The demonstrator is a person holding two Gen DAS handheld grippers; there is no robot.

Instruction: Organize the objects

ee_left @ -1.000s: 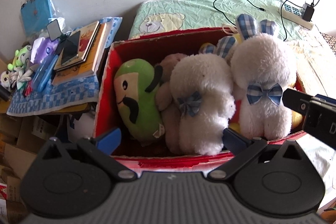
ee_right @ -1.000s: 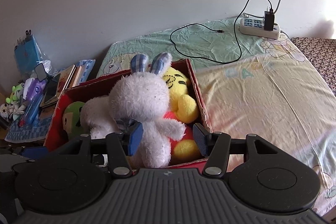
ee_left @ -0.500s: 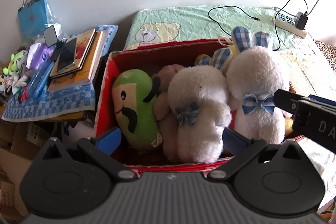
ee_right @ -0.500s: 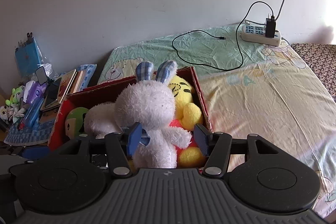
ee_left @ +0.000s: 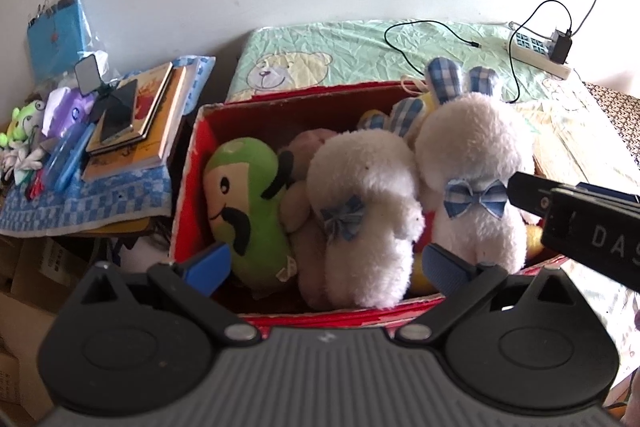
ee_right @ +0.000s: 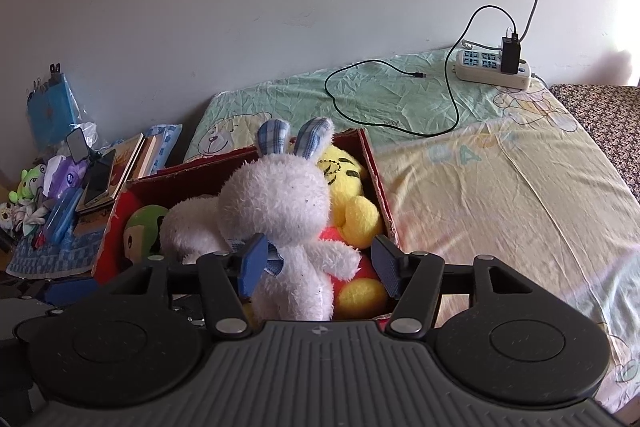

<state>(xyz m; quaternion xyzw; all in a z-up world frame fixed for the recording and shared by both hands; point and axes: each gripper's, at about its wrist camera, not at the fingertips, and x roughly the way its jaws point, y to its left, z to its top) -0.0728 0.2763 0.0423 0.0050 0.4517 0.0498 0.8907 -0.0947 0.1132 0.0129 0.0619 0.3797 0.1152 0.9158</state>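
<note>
Hovering over red box (ee_left: 188,195), left gripper (ee_left: 324,267) wide, right gripper (ee_right: 318,263) wide, marked "DAS".

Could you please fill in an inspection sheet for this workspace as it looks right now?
Surface: bed with a cartoon sheet.
Job's things: red box packed with plush toys; two white rabbits, a green toy, a yellow toy.
Clutter: books, phone and small items on a blue cloth.
Grippers: left gripper open; right gripper open around a rabbit.
Cables: black cable, power strip.
Surroundings: bare wall.
</note>
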